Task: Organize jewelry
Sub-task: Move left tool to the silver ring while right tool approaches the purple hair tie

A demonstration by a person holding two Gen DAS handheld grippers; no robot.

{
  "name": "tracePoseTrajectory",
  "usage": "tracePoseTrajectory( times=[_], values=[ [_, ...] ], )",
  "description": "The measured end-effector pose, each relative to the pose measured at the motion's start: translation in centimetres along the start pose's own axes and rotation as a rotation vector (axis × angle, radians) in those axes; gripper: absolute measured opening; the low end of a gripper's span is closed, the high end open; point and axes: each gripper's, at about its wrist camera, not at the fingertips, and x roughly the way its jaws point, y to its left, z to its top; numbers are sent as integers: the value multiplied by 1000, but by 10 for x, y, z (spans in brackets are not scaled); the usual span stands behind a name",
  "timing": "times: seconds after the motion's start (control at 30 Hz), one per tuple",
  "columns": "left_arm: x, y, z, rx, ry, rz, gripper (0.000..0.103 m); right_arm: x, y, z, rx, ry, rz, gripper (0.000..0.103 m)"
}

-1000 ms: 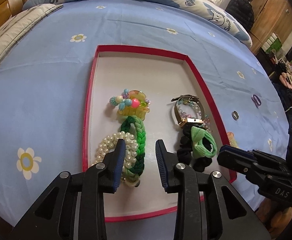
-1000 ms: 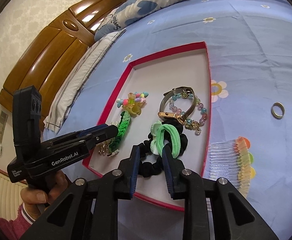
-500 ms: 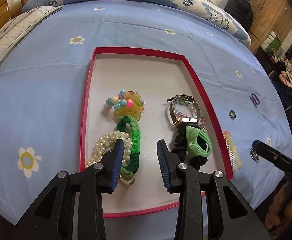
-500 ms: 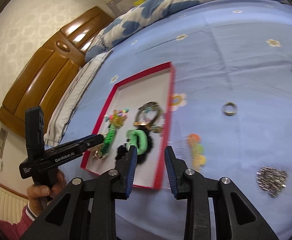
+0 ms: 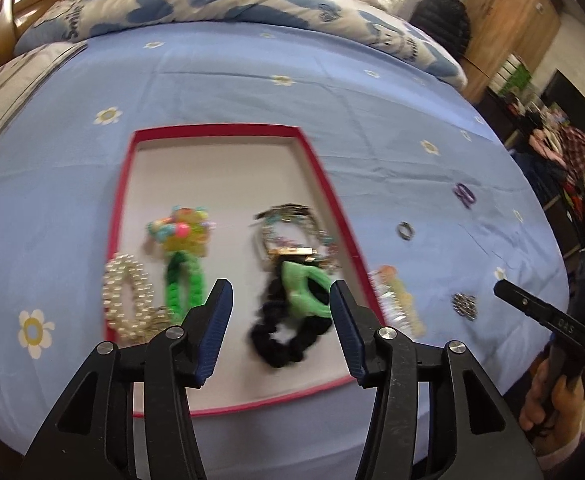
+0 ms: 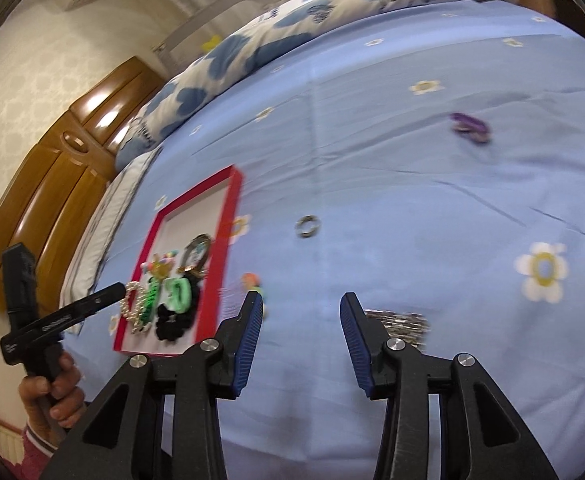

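A red-rimmed tray point(image 5: 319, 176) point(image 6: 228, 220) lies on the blue bedspread. It holds a pearl bracelet point(image 5: 126, 298), a green braided band point(image 5: 184, 284), a bead clip point(image 5: 180, 232), a watch point(image 5: 288, 236) and a green scrunchie point(image 5: 306, 290) on a black one point(image 5: 276, 340). My left gripper point(image 5: 280, 312) is open and empty above the tray's near end. My right gripper point(image 6: 301, 322) is open and empty over the bedspread, right of the tray. A comb point(image 5: 396, 300) point(image 6: 252, 284), a ring point(image 5: 405, 231) point(image 6: 307, 226), a silver heart piece point(image 5: 465, 306) point(image 6: 400, 322) and a purple clip point(image 5: 465, 194) point(image 6: 470, 124) lie loose outside the tray.
A folded quilt point(image 5: 228, 4) lies along the bed's far side. A wooden headboard point(image 6: 52, 184) stands at the left. Wardrobes point(image 5: 508, 24) and clutter stand beyond the bed's right edge.
Both grippers have opened wider. My right gripper has swung right, away from the scrunchies, to the bedspread near the silver heart piece. My left gripper has pulled back a little.
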Motion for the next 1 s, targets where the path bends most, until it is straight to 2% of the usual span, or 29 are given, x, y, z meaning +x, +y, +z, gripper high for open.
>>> tracePoseTrajectory(
  times=[0.07,0.33,0.57,0.8,1.0],
  values=[
    [2,-11,-1,21,5,-11,49,-6,-9,-2,15,-11,-14,47],
    [11,-41,-4,69,36,-38,53,-26,-44,-13,68,-38,-71,48],
    [17,-69,3,118,43,-51,55,-28,-61,-15,100,-47,-79,50],
    [29,-103,17,178,42,-66,55,-24,-71,2,82,-58,-99,52],
    [56,-128,28,210,68,-89,56,-17,-82,26,41,-57,-132,55]
  ],
)
